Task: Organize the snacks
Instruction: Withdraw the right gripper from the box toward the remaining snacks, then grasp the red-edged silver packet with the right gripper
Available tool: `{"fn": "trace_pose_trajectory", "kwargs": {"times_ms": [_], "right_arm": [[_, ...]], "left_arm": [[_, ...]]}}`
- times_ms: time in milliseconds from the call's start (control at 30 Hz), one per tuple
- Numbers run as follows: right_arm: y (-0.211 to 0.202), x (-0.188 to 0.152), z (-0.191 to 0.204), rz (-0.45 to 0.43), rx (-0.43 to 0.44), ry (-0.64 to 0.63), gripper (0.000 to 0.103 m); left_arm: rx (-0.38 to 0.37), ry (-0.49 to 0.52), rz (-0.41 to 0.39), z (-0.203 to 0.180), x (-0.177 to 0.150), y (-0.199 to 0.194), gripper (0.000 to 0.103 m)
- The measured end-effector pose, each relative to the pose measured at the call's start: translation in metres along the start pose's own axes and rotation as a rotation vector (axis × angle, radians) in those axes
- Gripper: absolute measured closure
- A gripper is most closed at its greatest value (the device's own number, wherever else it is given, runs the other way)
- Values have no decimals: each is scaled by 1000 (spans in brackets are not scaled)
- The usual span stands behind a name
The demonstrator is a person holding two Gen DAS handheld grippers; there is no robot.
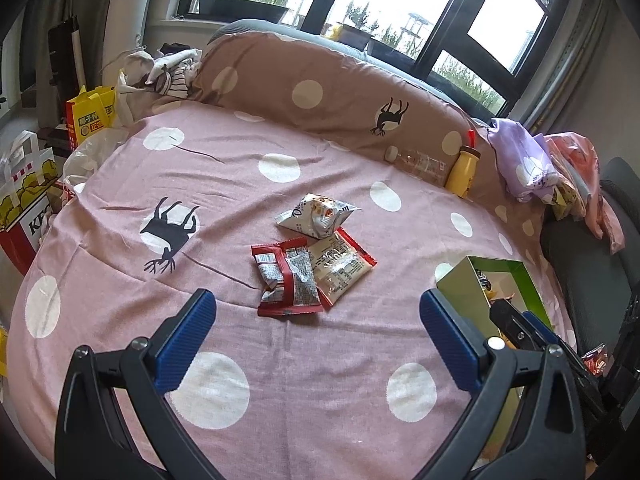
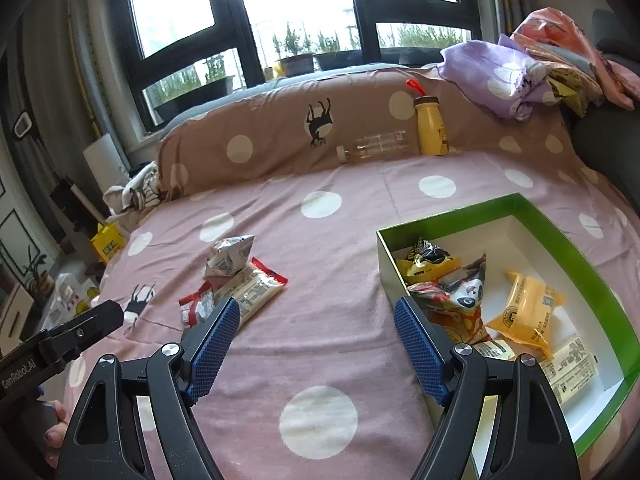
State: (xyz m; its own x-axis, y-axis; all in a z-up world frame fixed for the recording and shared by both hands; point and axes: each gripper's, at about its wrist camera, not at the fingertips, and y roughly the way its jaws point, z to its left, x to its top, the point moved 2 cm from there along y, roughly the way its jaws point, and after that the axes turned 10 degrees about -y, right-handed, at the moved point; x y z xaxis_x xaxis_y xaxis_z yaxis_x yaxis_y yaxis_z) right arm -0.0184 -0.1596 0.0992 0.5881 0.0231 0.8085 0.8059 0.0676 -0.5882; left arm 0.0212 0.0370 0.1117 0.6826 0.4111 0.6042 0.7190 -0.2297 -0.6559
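My left gripper (image 1: 318, 320) was wide apart, empty | my right gripper (image 2: 316, 328) was wide apart, empty | three snack packs (image 1: 310, 264) lay on the bed (image 1: 224, 200) | green box (image 2: 580, 264) held more snacks.

A: In the left wrist view the right claw (image 1: 510, 320) covers part of the green box (image 1: 516, 270), so its snacks are mostly hidden.

B: Yes, and the KFC bag (image 1: 24, 216) is cut by the left edge (its print is partly lost). The small text on the red packet (image 1: 286, 280) is unreadable.
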Motion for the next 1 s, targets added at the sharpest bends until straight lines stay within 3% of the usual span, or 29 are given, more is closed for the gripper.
{"fn": "trace_pose_trajectory", "kwargs": {"times_ms": [200,333,700,1000], "right_arm": [[9,14,3,35,36,30,23],[26,24,8,91,71,68,23],[82,32,49,223,130,29,23],[106,27,62,279,136,7,23]], "left_arm": [[26,-33,13,13,8,5,1],[0,-75,19,21,15,2,1],[14,-116,-4,36,26,-5,1],[104,-112,-13,46,29,0,1]]}}
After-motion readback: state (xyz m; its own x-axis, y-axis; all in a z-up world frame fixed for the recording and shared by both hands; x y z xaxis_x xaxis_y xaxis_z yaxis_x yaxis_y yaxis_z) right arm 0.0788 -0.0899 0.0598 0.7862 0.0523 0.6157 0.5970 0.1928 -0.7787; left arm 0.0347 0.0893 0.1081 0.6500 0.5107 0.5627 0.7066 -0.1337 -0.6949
